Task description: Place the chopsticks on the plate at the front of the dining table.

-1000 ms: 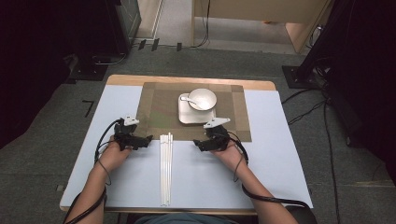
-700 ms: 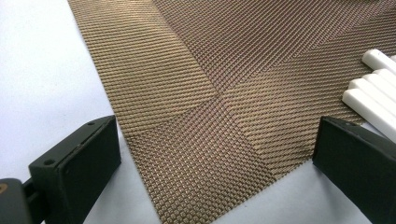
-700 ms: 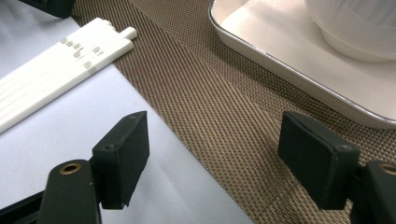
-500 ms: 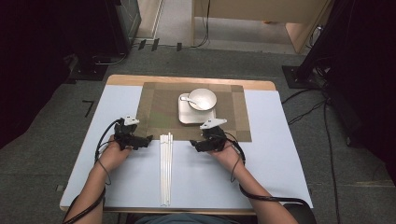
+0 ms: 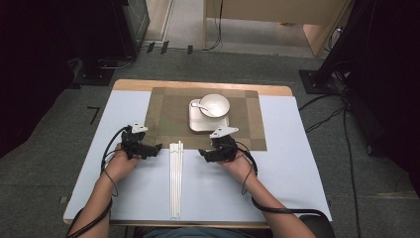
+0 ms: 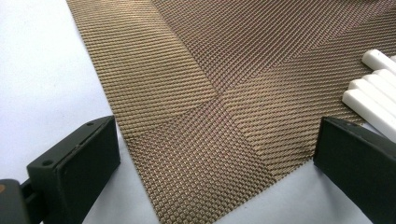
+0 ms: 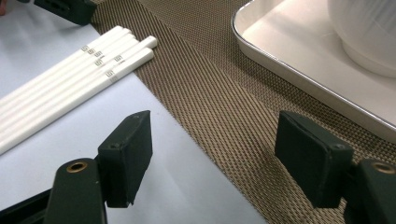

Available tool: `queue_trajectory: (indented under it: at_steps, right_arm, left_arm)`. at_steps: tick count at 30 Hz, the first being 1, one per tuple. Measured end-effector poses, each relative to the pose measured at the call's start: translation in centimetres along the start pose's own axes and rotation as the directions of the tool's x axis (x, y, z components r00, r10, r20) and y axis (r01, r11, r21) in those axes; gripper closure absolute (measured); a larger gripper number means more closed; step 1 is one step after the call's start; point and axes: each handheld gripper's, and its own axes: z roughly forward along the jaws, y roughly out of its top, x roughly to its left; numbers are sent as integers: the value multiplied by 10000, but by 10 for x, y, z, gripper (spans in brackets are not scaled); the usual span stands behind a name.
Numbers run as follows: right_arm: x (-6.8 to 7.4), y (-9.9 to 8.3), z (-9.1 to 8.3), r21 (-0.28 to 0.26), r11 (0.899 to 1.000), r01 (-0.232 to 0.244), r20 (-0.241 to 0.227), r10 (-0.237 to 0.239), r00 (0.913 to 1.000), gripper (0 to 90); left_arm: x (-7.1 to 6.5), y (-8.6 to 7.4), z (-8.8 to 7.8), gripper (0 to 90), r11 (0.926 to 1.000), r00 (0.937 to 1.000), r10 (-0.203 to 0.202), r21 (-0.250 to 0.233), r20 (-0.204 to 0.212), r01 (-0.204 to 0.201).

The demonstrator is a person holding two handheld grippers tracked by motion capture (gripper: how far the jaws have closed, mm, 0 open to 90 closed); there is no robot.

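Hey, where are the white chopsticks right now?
In the high view the chopsticks lie on the table between the left gripper and right gripper, their far tips resting on the near edge of the brown placemat.

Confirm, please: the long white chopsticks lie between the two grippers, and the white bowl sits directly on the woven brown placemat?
Not quite: the round white bowl sits on a square white tray, which lies on the woven brown placemat, as the high view shows. The long white chopsticks do lie between the grippers.

Table (image 5: 297,173): placemat (image 5: 168,111), white chopsticks (image 5: 175,183).
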Motion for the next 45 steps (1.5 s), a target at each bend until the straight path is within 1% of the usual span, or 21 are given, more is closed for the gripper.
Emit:
queue_trajectory:
  at_steps: [2,7,10,14,34,40,45]
  right_arm:
    - [2,0,1,8,10000,80,-78,-80,9999,292]
    - [4,2,3,76,10000,-48,-216,49,9998,295]
    - [5,3,5,-14,10000,54,-216,-54,9998,295]
    - [9,4,5,-127,9999,59,-363,-63,9993,315]
    - [20,8,14,-191,9998,84,-647,-96,9979,308]
    - [22,11,17,-249,9995,167,-760,-185,9969,306]
    - [25,13,19,-297,9991,311,-733,-332,9968,305]
  left_arm:
    - [0,0,0,0,10000,10000,-2,1,-1,2]
    - [0,1,0,0,10000,10000,26,43,31,-26]
    - [0,0,1,0,10000,10000,28,21,32,-28]
    - [0,0,1,0,10000,10000,27,17,37,-27]
    - [0,0,0,0,10000,10000,34,-2,21,-34]
    - [0,0,0,0,10000,10000,31,-25,1,-31]
    - [-1,-1,0,0,10000,10000,26,-52,-18,-26]
